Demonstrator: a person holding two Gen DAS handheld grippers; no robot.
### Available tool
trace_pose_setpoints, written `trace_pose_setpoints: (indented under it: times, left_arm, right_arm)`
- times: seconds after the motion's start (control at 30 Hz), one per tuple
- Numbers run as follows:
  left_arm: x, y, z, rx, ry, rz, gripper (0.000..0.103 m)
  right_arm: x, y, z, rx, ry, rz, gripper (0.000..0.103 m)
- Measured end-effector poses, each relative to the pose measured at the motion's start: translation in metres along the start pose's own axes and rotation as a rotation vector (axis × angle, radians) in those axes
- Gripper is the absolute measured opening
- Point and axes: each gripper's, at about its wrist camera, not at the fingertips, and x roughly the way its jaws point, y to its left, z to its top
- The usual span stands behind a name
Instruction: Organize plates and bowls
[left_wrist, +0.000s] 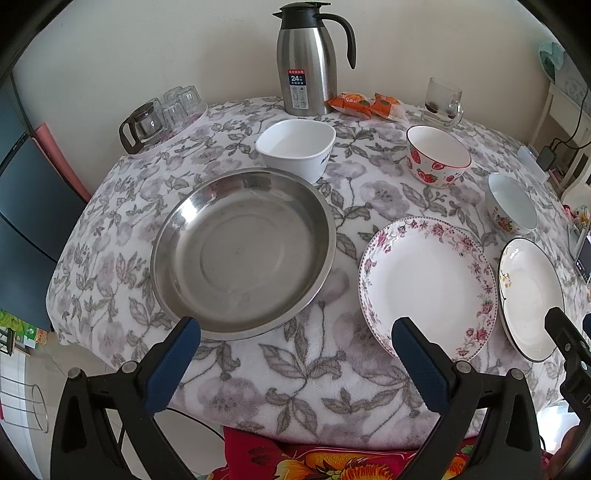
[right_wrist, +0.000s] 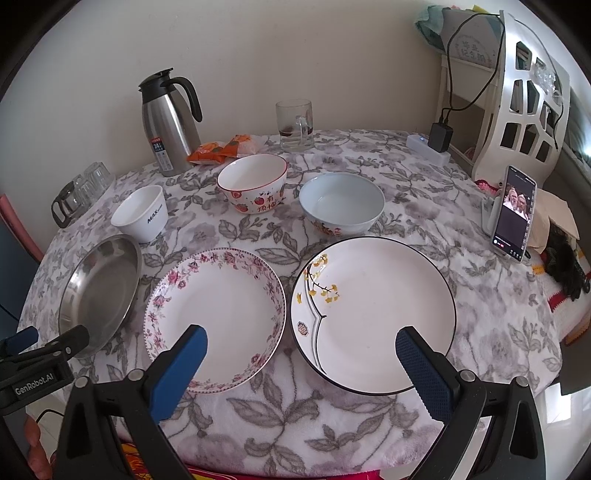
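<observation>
Fleecy tablecloth (right_wrist: 332, 417) printed with grey leaves and pale blossoms, draped over a round table.

Near row, left to right: round stainless-steel dish (left_wrist: 242, 254), shallow, dull-shining, with a raised sloping rim; white china plate with pink floral border (right_wrist: 216, 317), scalloped edge; wider white plate with thin black rim (right_wrist: 373, 314), painted with a black branch and yellow leaves. Floral and black-rimmed plates lying just beside each other, rims nearly touching.

Far row, left to right: plain white bowl (left_wrist: 295, 147), squarish with rounded corners, dark lettering on its side; strawberry-patterned bowl (right_wrist: 253, 182) with a red rim; pale blue-white bowl (right_wrist: 341, 203), glossy, small red motif low on its wall.

Farther back: brushed-steel thermos jug (right_wrist: 170, 122) with black lid and handle, orange snack packets (right_wrist: 218, 147), clear glass mug (right_wrist: 294, 123). Far left, a glass pot and upturned tumblers (left_wrist: 162, 110). Far right, a phone (right_wrist: 514, 214) propped upright, screen lit.

Left gripper (left_wrist: 295, 334) hanging above the near table edge between steel dish and floral plate, blue ribbed pads spread wide, pinching nothing. Right gripper (right_wrist: 301, 341) likewise spread wide and empty, poised over the near rims of the two china plates.
</observation>
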Motion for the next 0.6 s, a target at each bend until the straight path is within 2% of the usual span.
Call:
trace_pose_setpoints:
  times: [0.6]
  left_arm:
    - [0.0008, -0.0001, -0.0008, -0.001, 0.002, -0.001, 0.103]
  right_arm:
    - [0.0011, 0.0013, -0.0002, -0.003, 0.003, -0.004, 0.103]
